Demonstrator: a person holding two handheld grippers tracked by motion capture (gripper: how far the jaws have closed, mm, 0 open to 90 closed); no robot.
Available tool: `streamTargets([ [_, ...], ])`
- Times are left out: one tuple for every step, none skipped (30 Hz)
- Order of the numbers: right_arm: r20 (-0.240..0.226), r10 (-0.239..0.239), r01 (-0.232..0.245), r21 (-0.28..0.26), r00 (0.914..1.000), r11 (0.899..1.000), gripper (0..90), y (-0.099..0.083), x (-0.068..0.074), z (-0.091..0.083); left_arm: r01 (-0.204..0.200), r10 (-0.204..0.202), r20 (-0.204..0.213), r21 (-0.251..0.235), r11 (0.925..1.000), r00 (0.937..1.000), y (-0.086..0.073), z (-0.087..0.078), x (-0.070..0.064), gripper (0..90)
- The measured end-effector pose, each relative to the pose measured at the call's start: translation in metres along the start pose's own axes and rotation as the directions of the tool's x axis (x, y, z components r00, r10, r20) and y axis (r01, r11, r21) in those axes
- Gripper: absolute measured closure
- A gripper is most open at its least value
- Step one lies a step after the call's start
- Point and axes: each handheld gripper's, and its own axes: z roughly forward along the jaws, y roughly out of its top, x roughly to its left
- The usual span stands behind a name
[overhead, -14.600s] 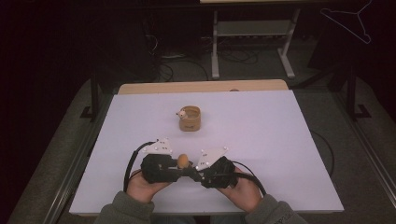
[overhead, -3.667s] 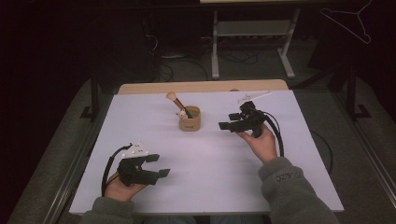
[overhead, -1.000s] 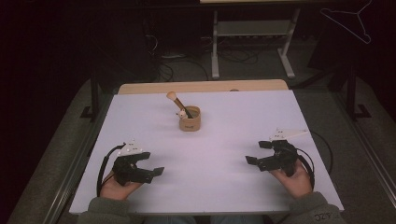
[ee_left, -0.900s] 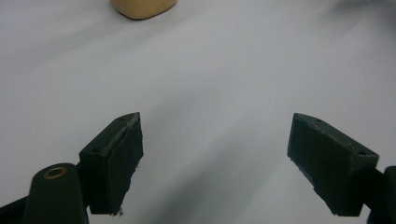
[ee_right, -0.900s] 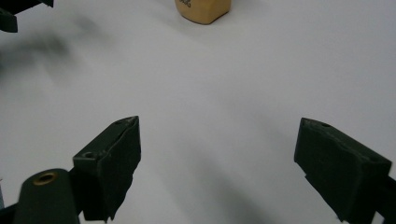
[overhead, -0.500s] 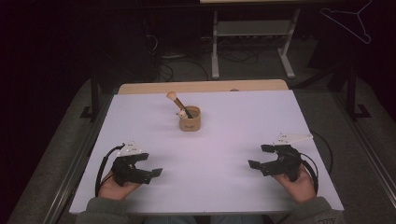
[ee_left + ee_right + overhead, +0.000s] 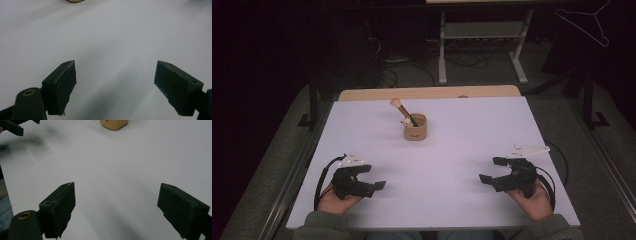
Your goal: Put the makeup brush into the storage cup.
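The little brush (image 7: pixel 403 113) stands in the small wooden cup (image 7: pixel 415 128), near the middle of the white worktop (image 7: pixel 462 150) and a bit toward the far side. Its round tan end leans up and to the left, and its other end is down inside the cup. The cup sits upright, with nothing else beside it.

So the job looks finished: the brush is in the cup, and no tool is touching it.

The left tool (image 7: pixel 368 181) is down at the near left part of the worktop, well apart from the cup. Its jaws are spread wide with nothing between them. The right tool (image 7: pixel 493 170) is at the near right part, also well apart from the cup, and it is spread wide and bare too.

I think nothing much is left to do.
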Motion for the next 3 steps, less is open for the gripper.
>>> streamTargets([
  [-0.001,0.004,-0.004,0.001,1.0,1.0,13.8,0.0001,0.0003,0.0001,0.007,-0.007,0.001,-0.003,1.0,1.0,0.0001,0.0008,-0.0008,17.4],
  [-0.002,-0.001,0.001,-0.001,1.0,1.0,13.8,0.0,0.0002,0.0007,-0.003,0.003,-0.001,0.001,1.0,1.0,0.0004,0.001,-0.0007,17.4],
  [-0.003,-0.005,0.005,0.004,1.0,1.0,13.9,0.0,0.0004,0.001,-0.002,0.002,-0.004,0.002,1.0,1.0,0.0006,0.0015,-0.0013,17.4],
])
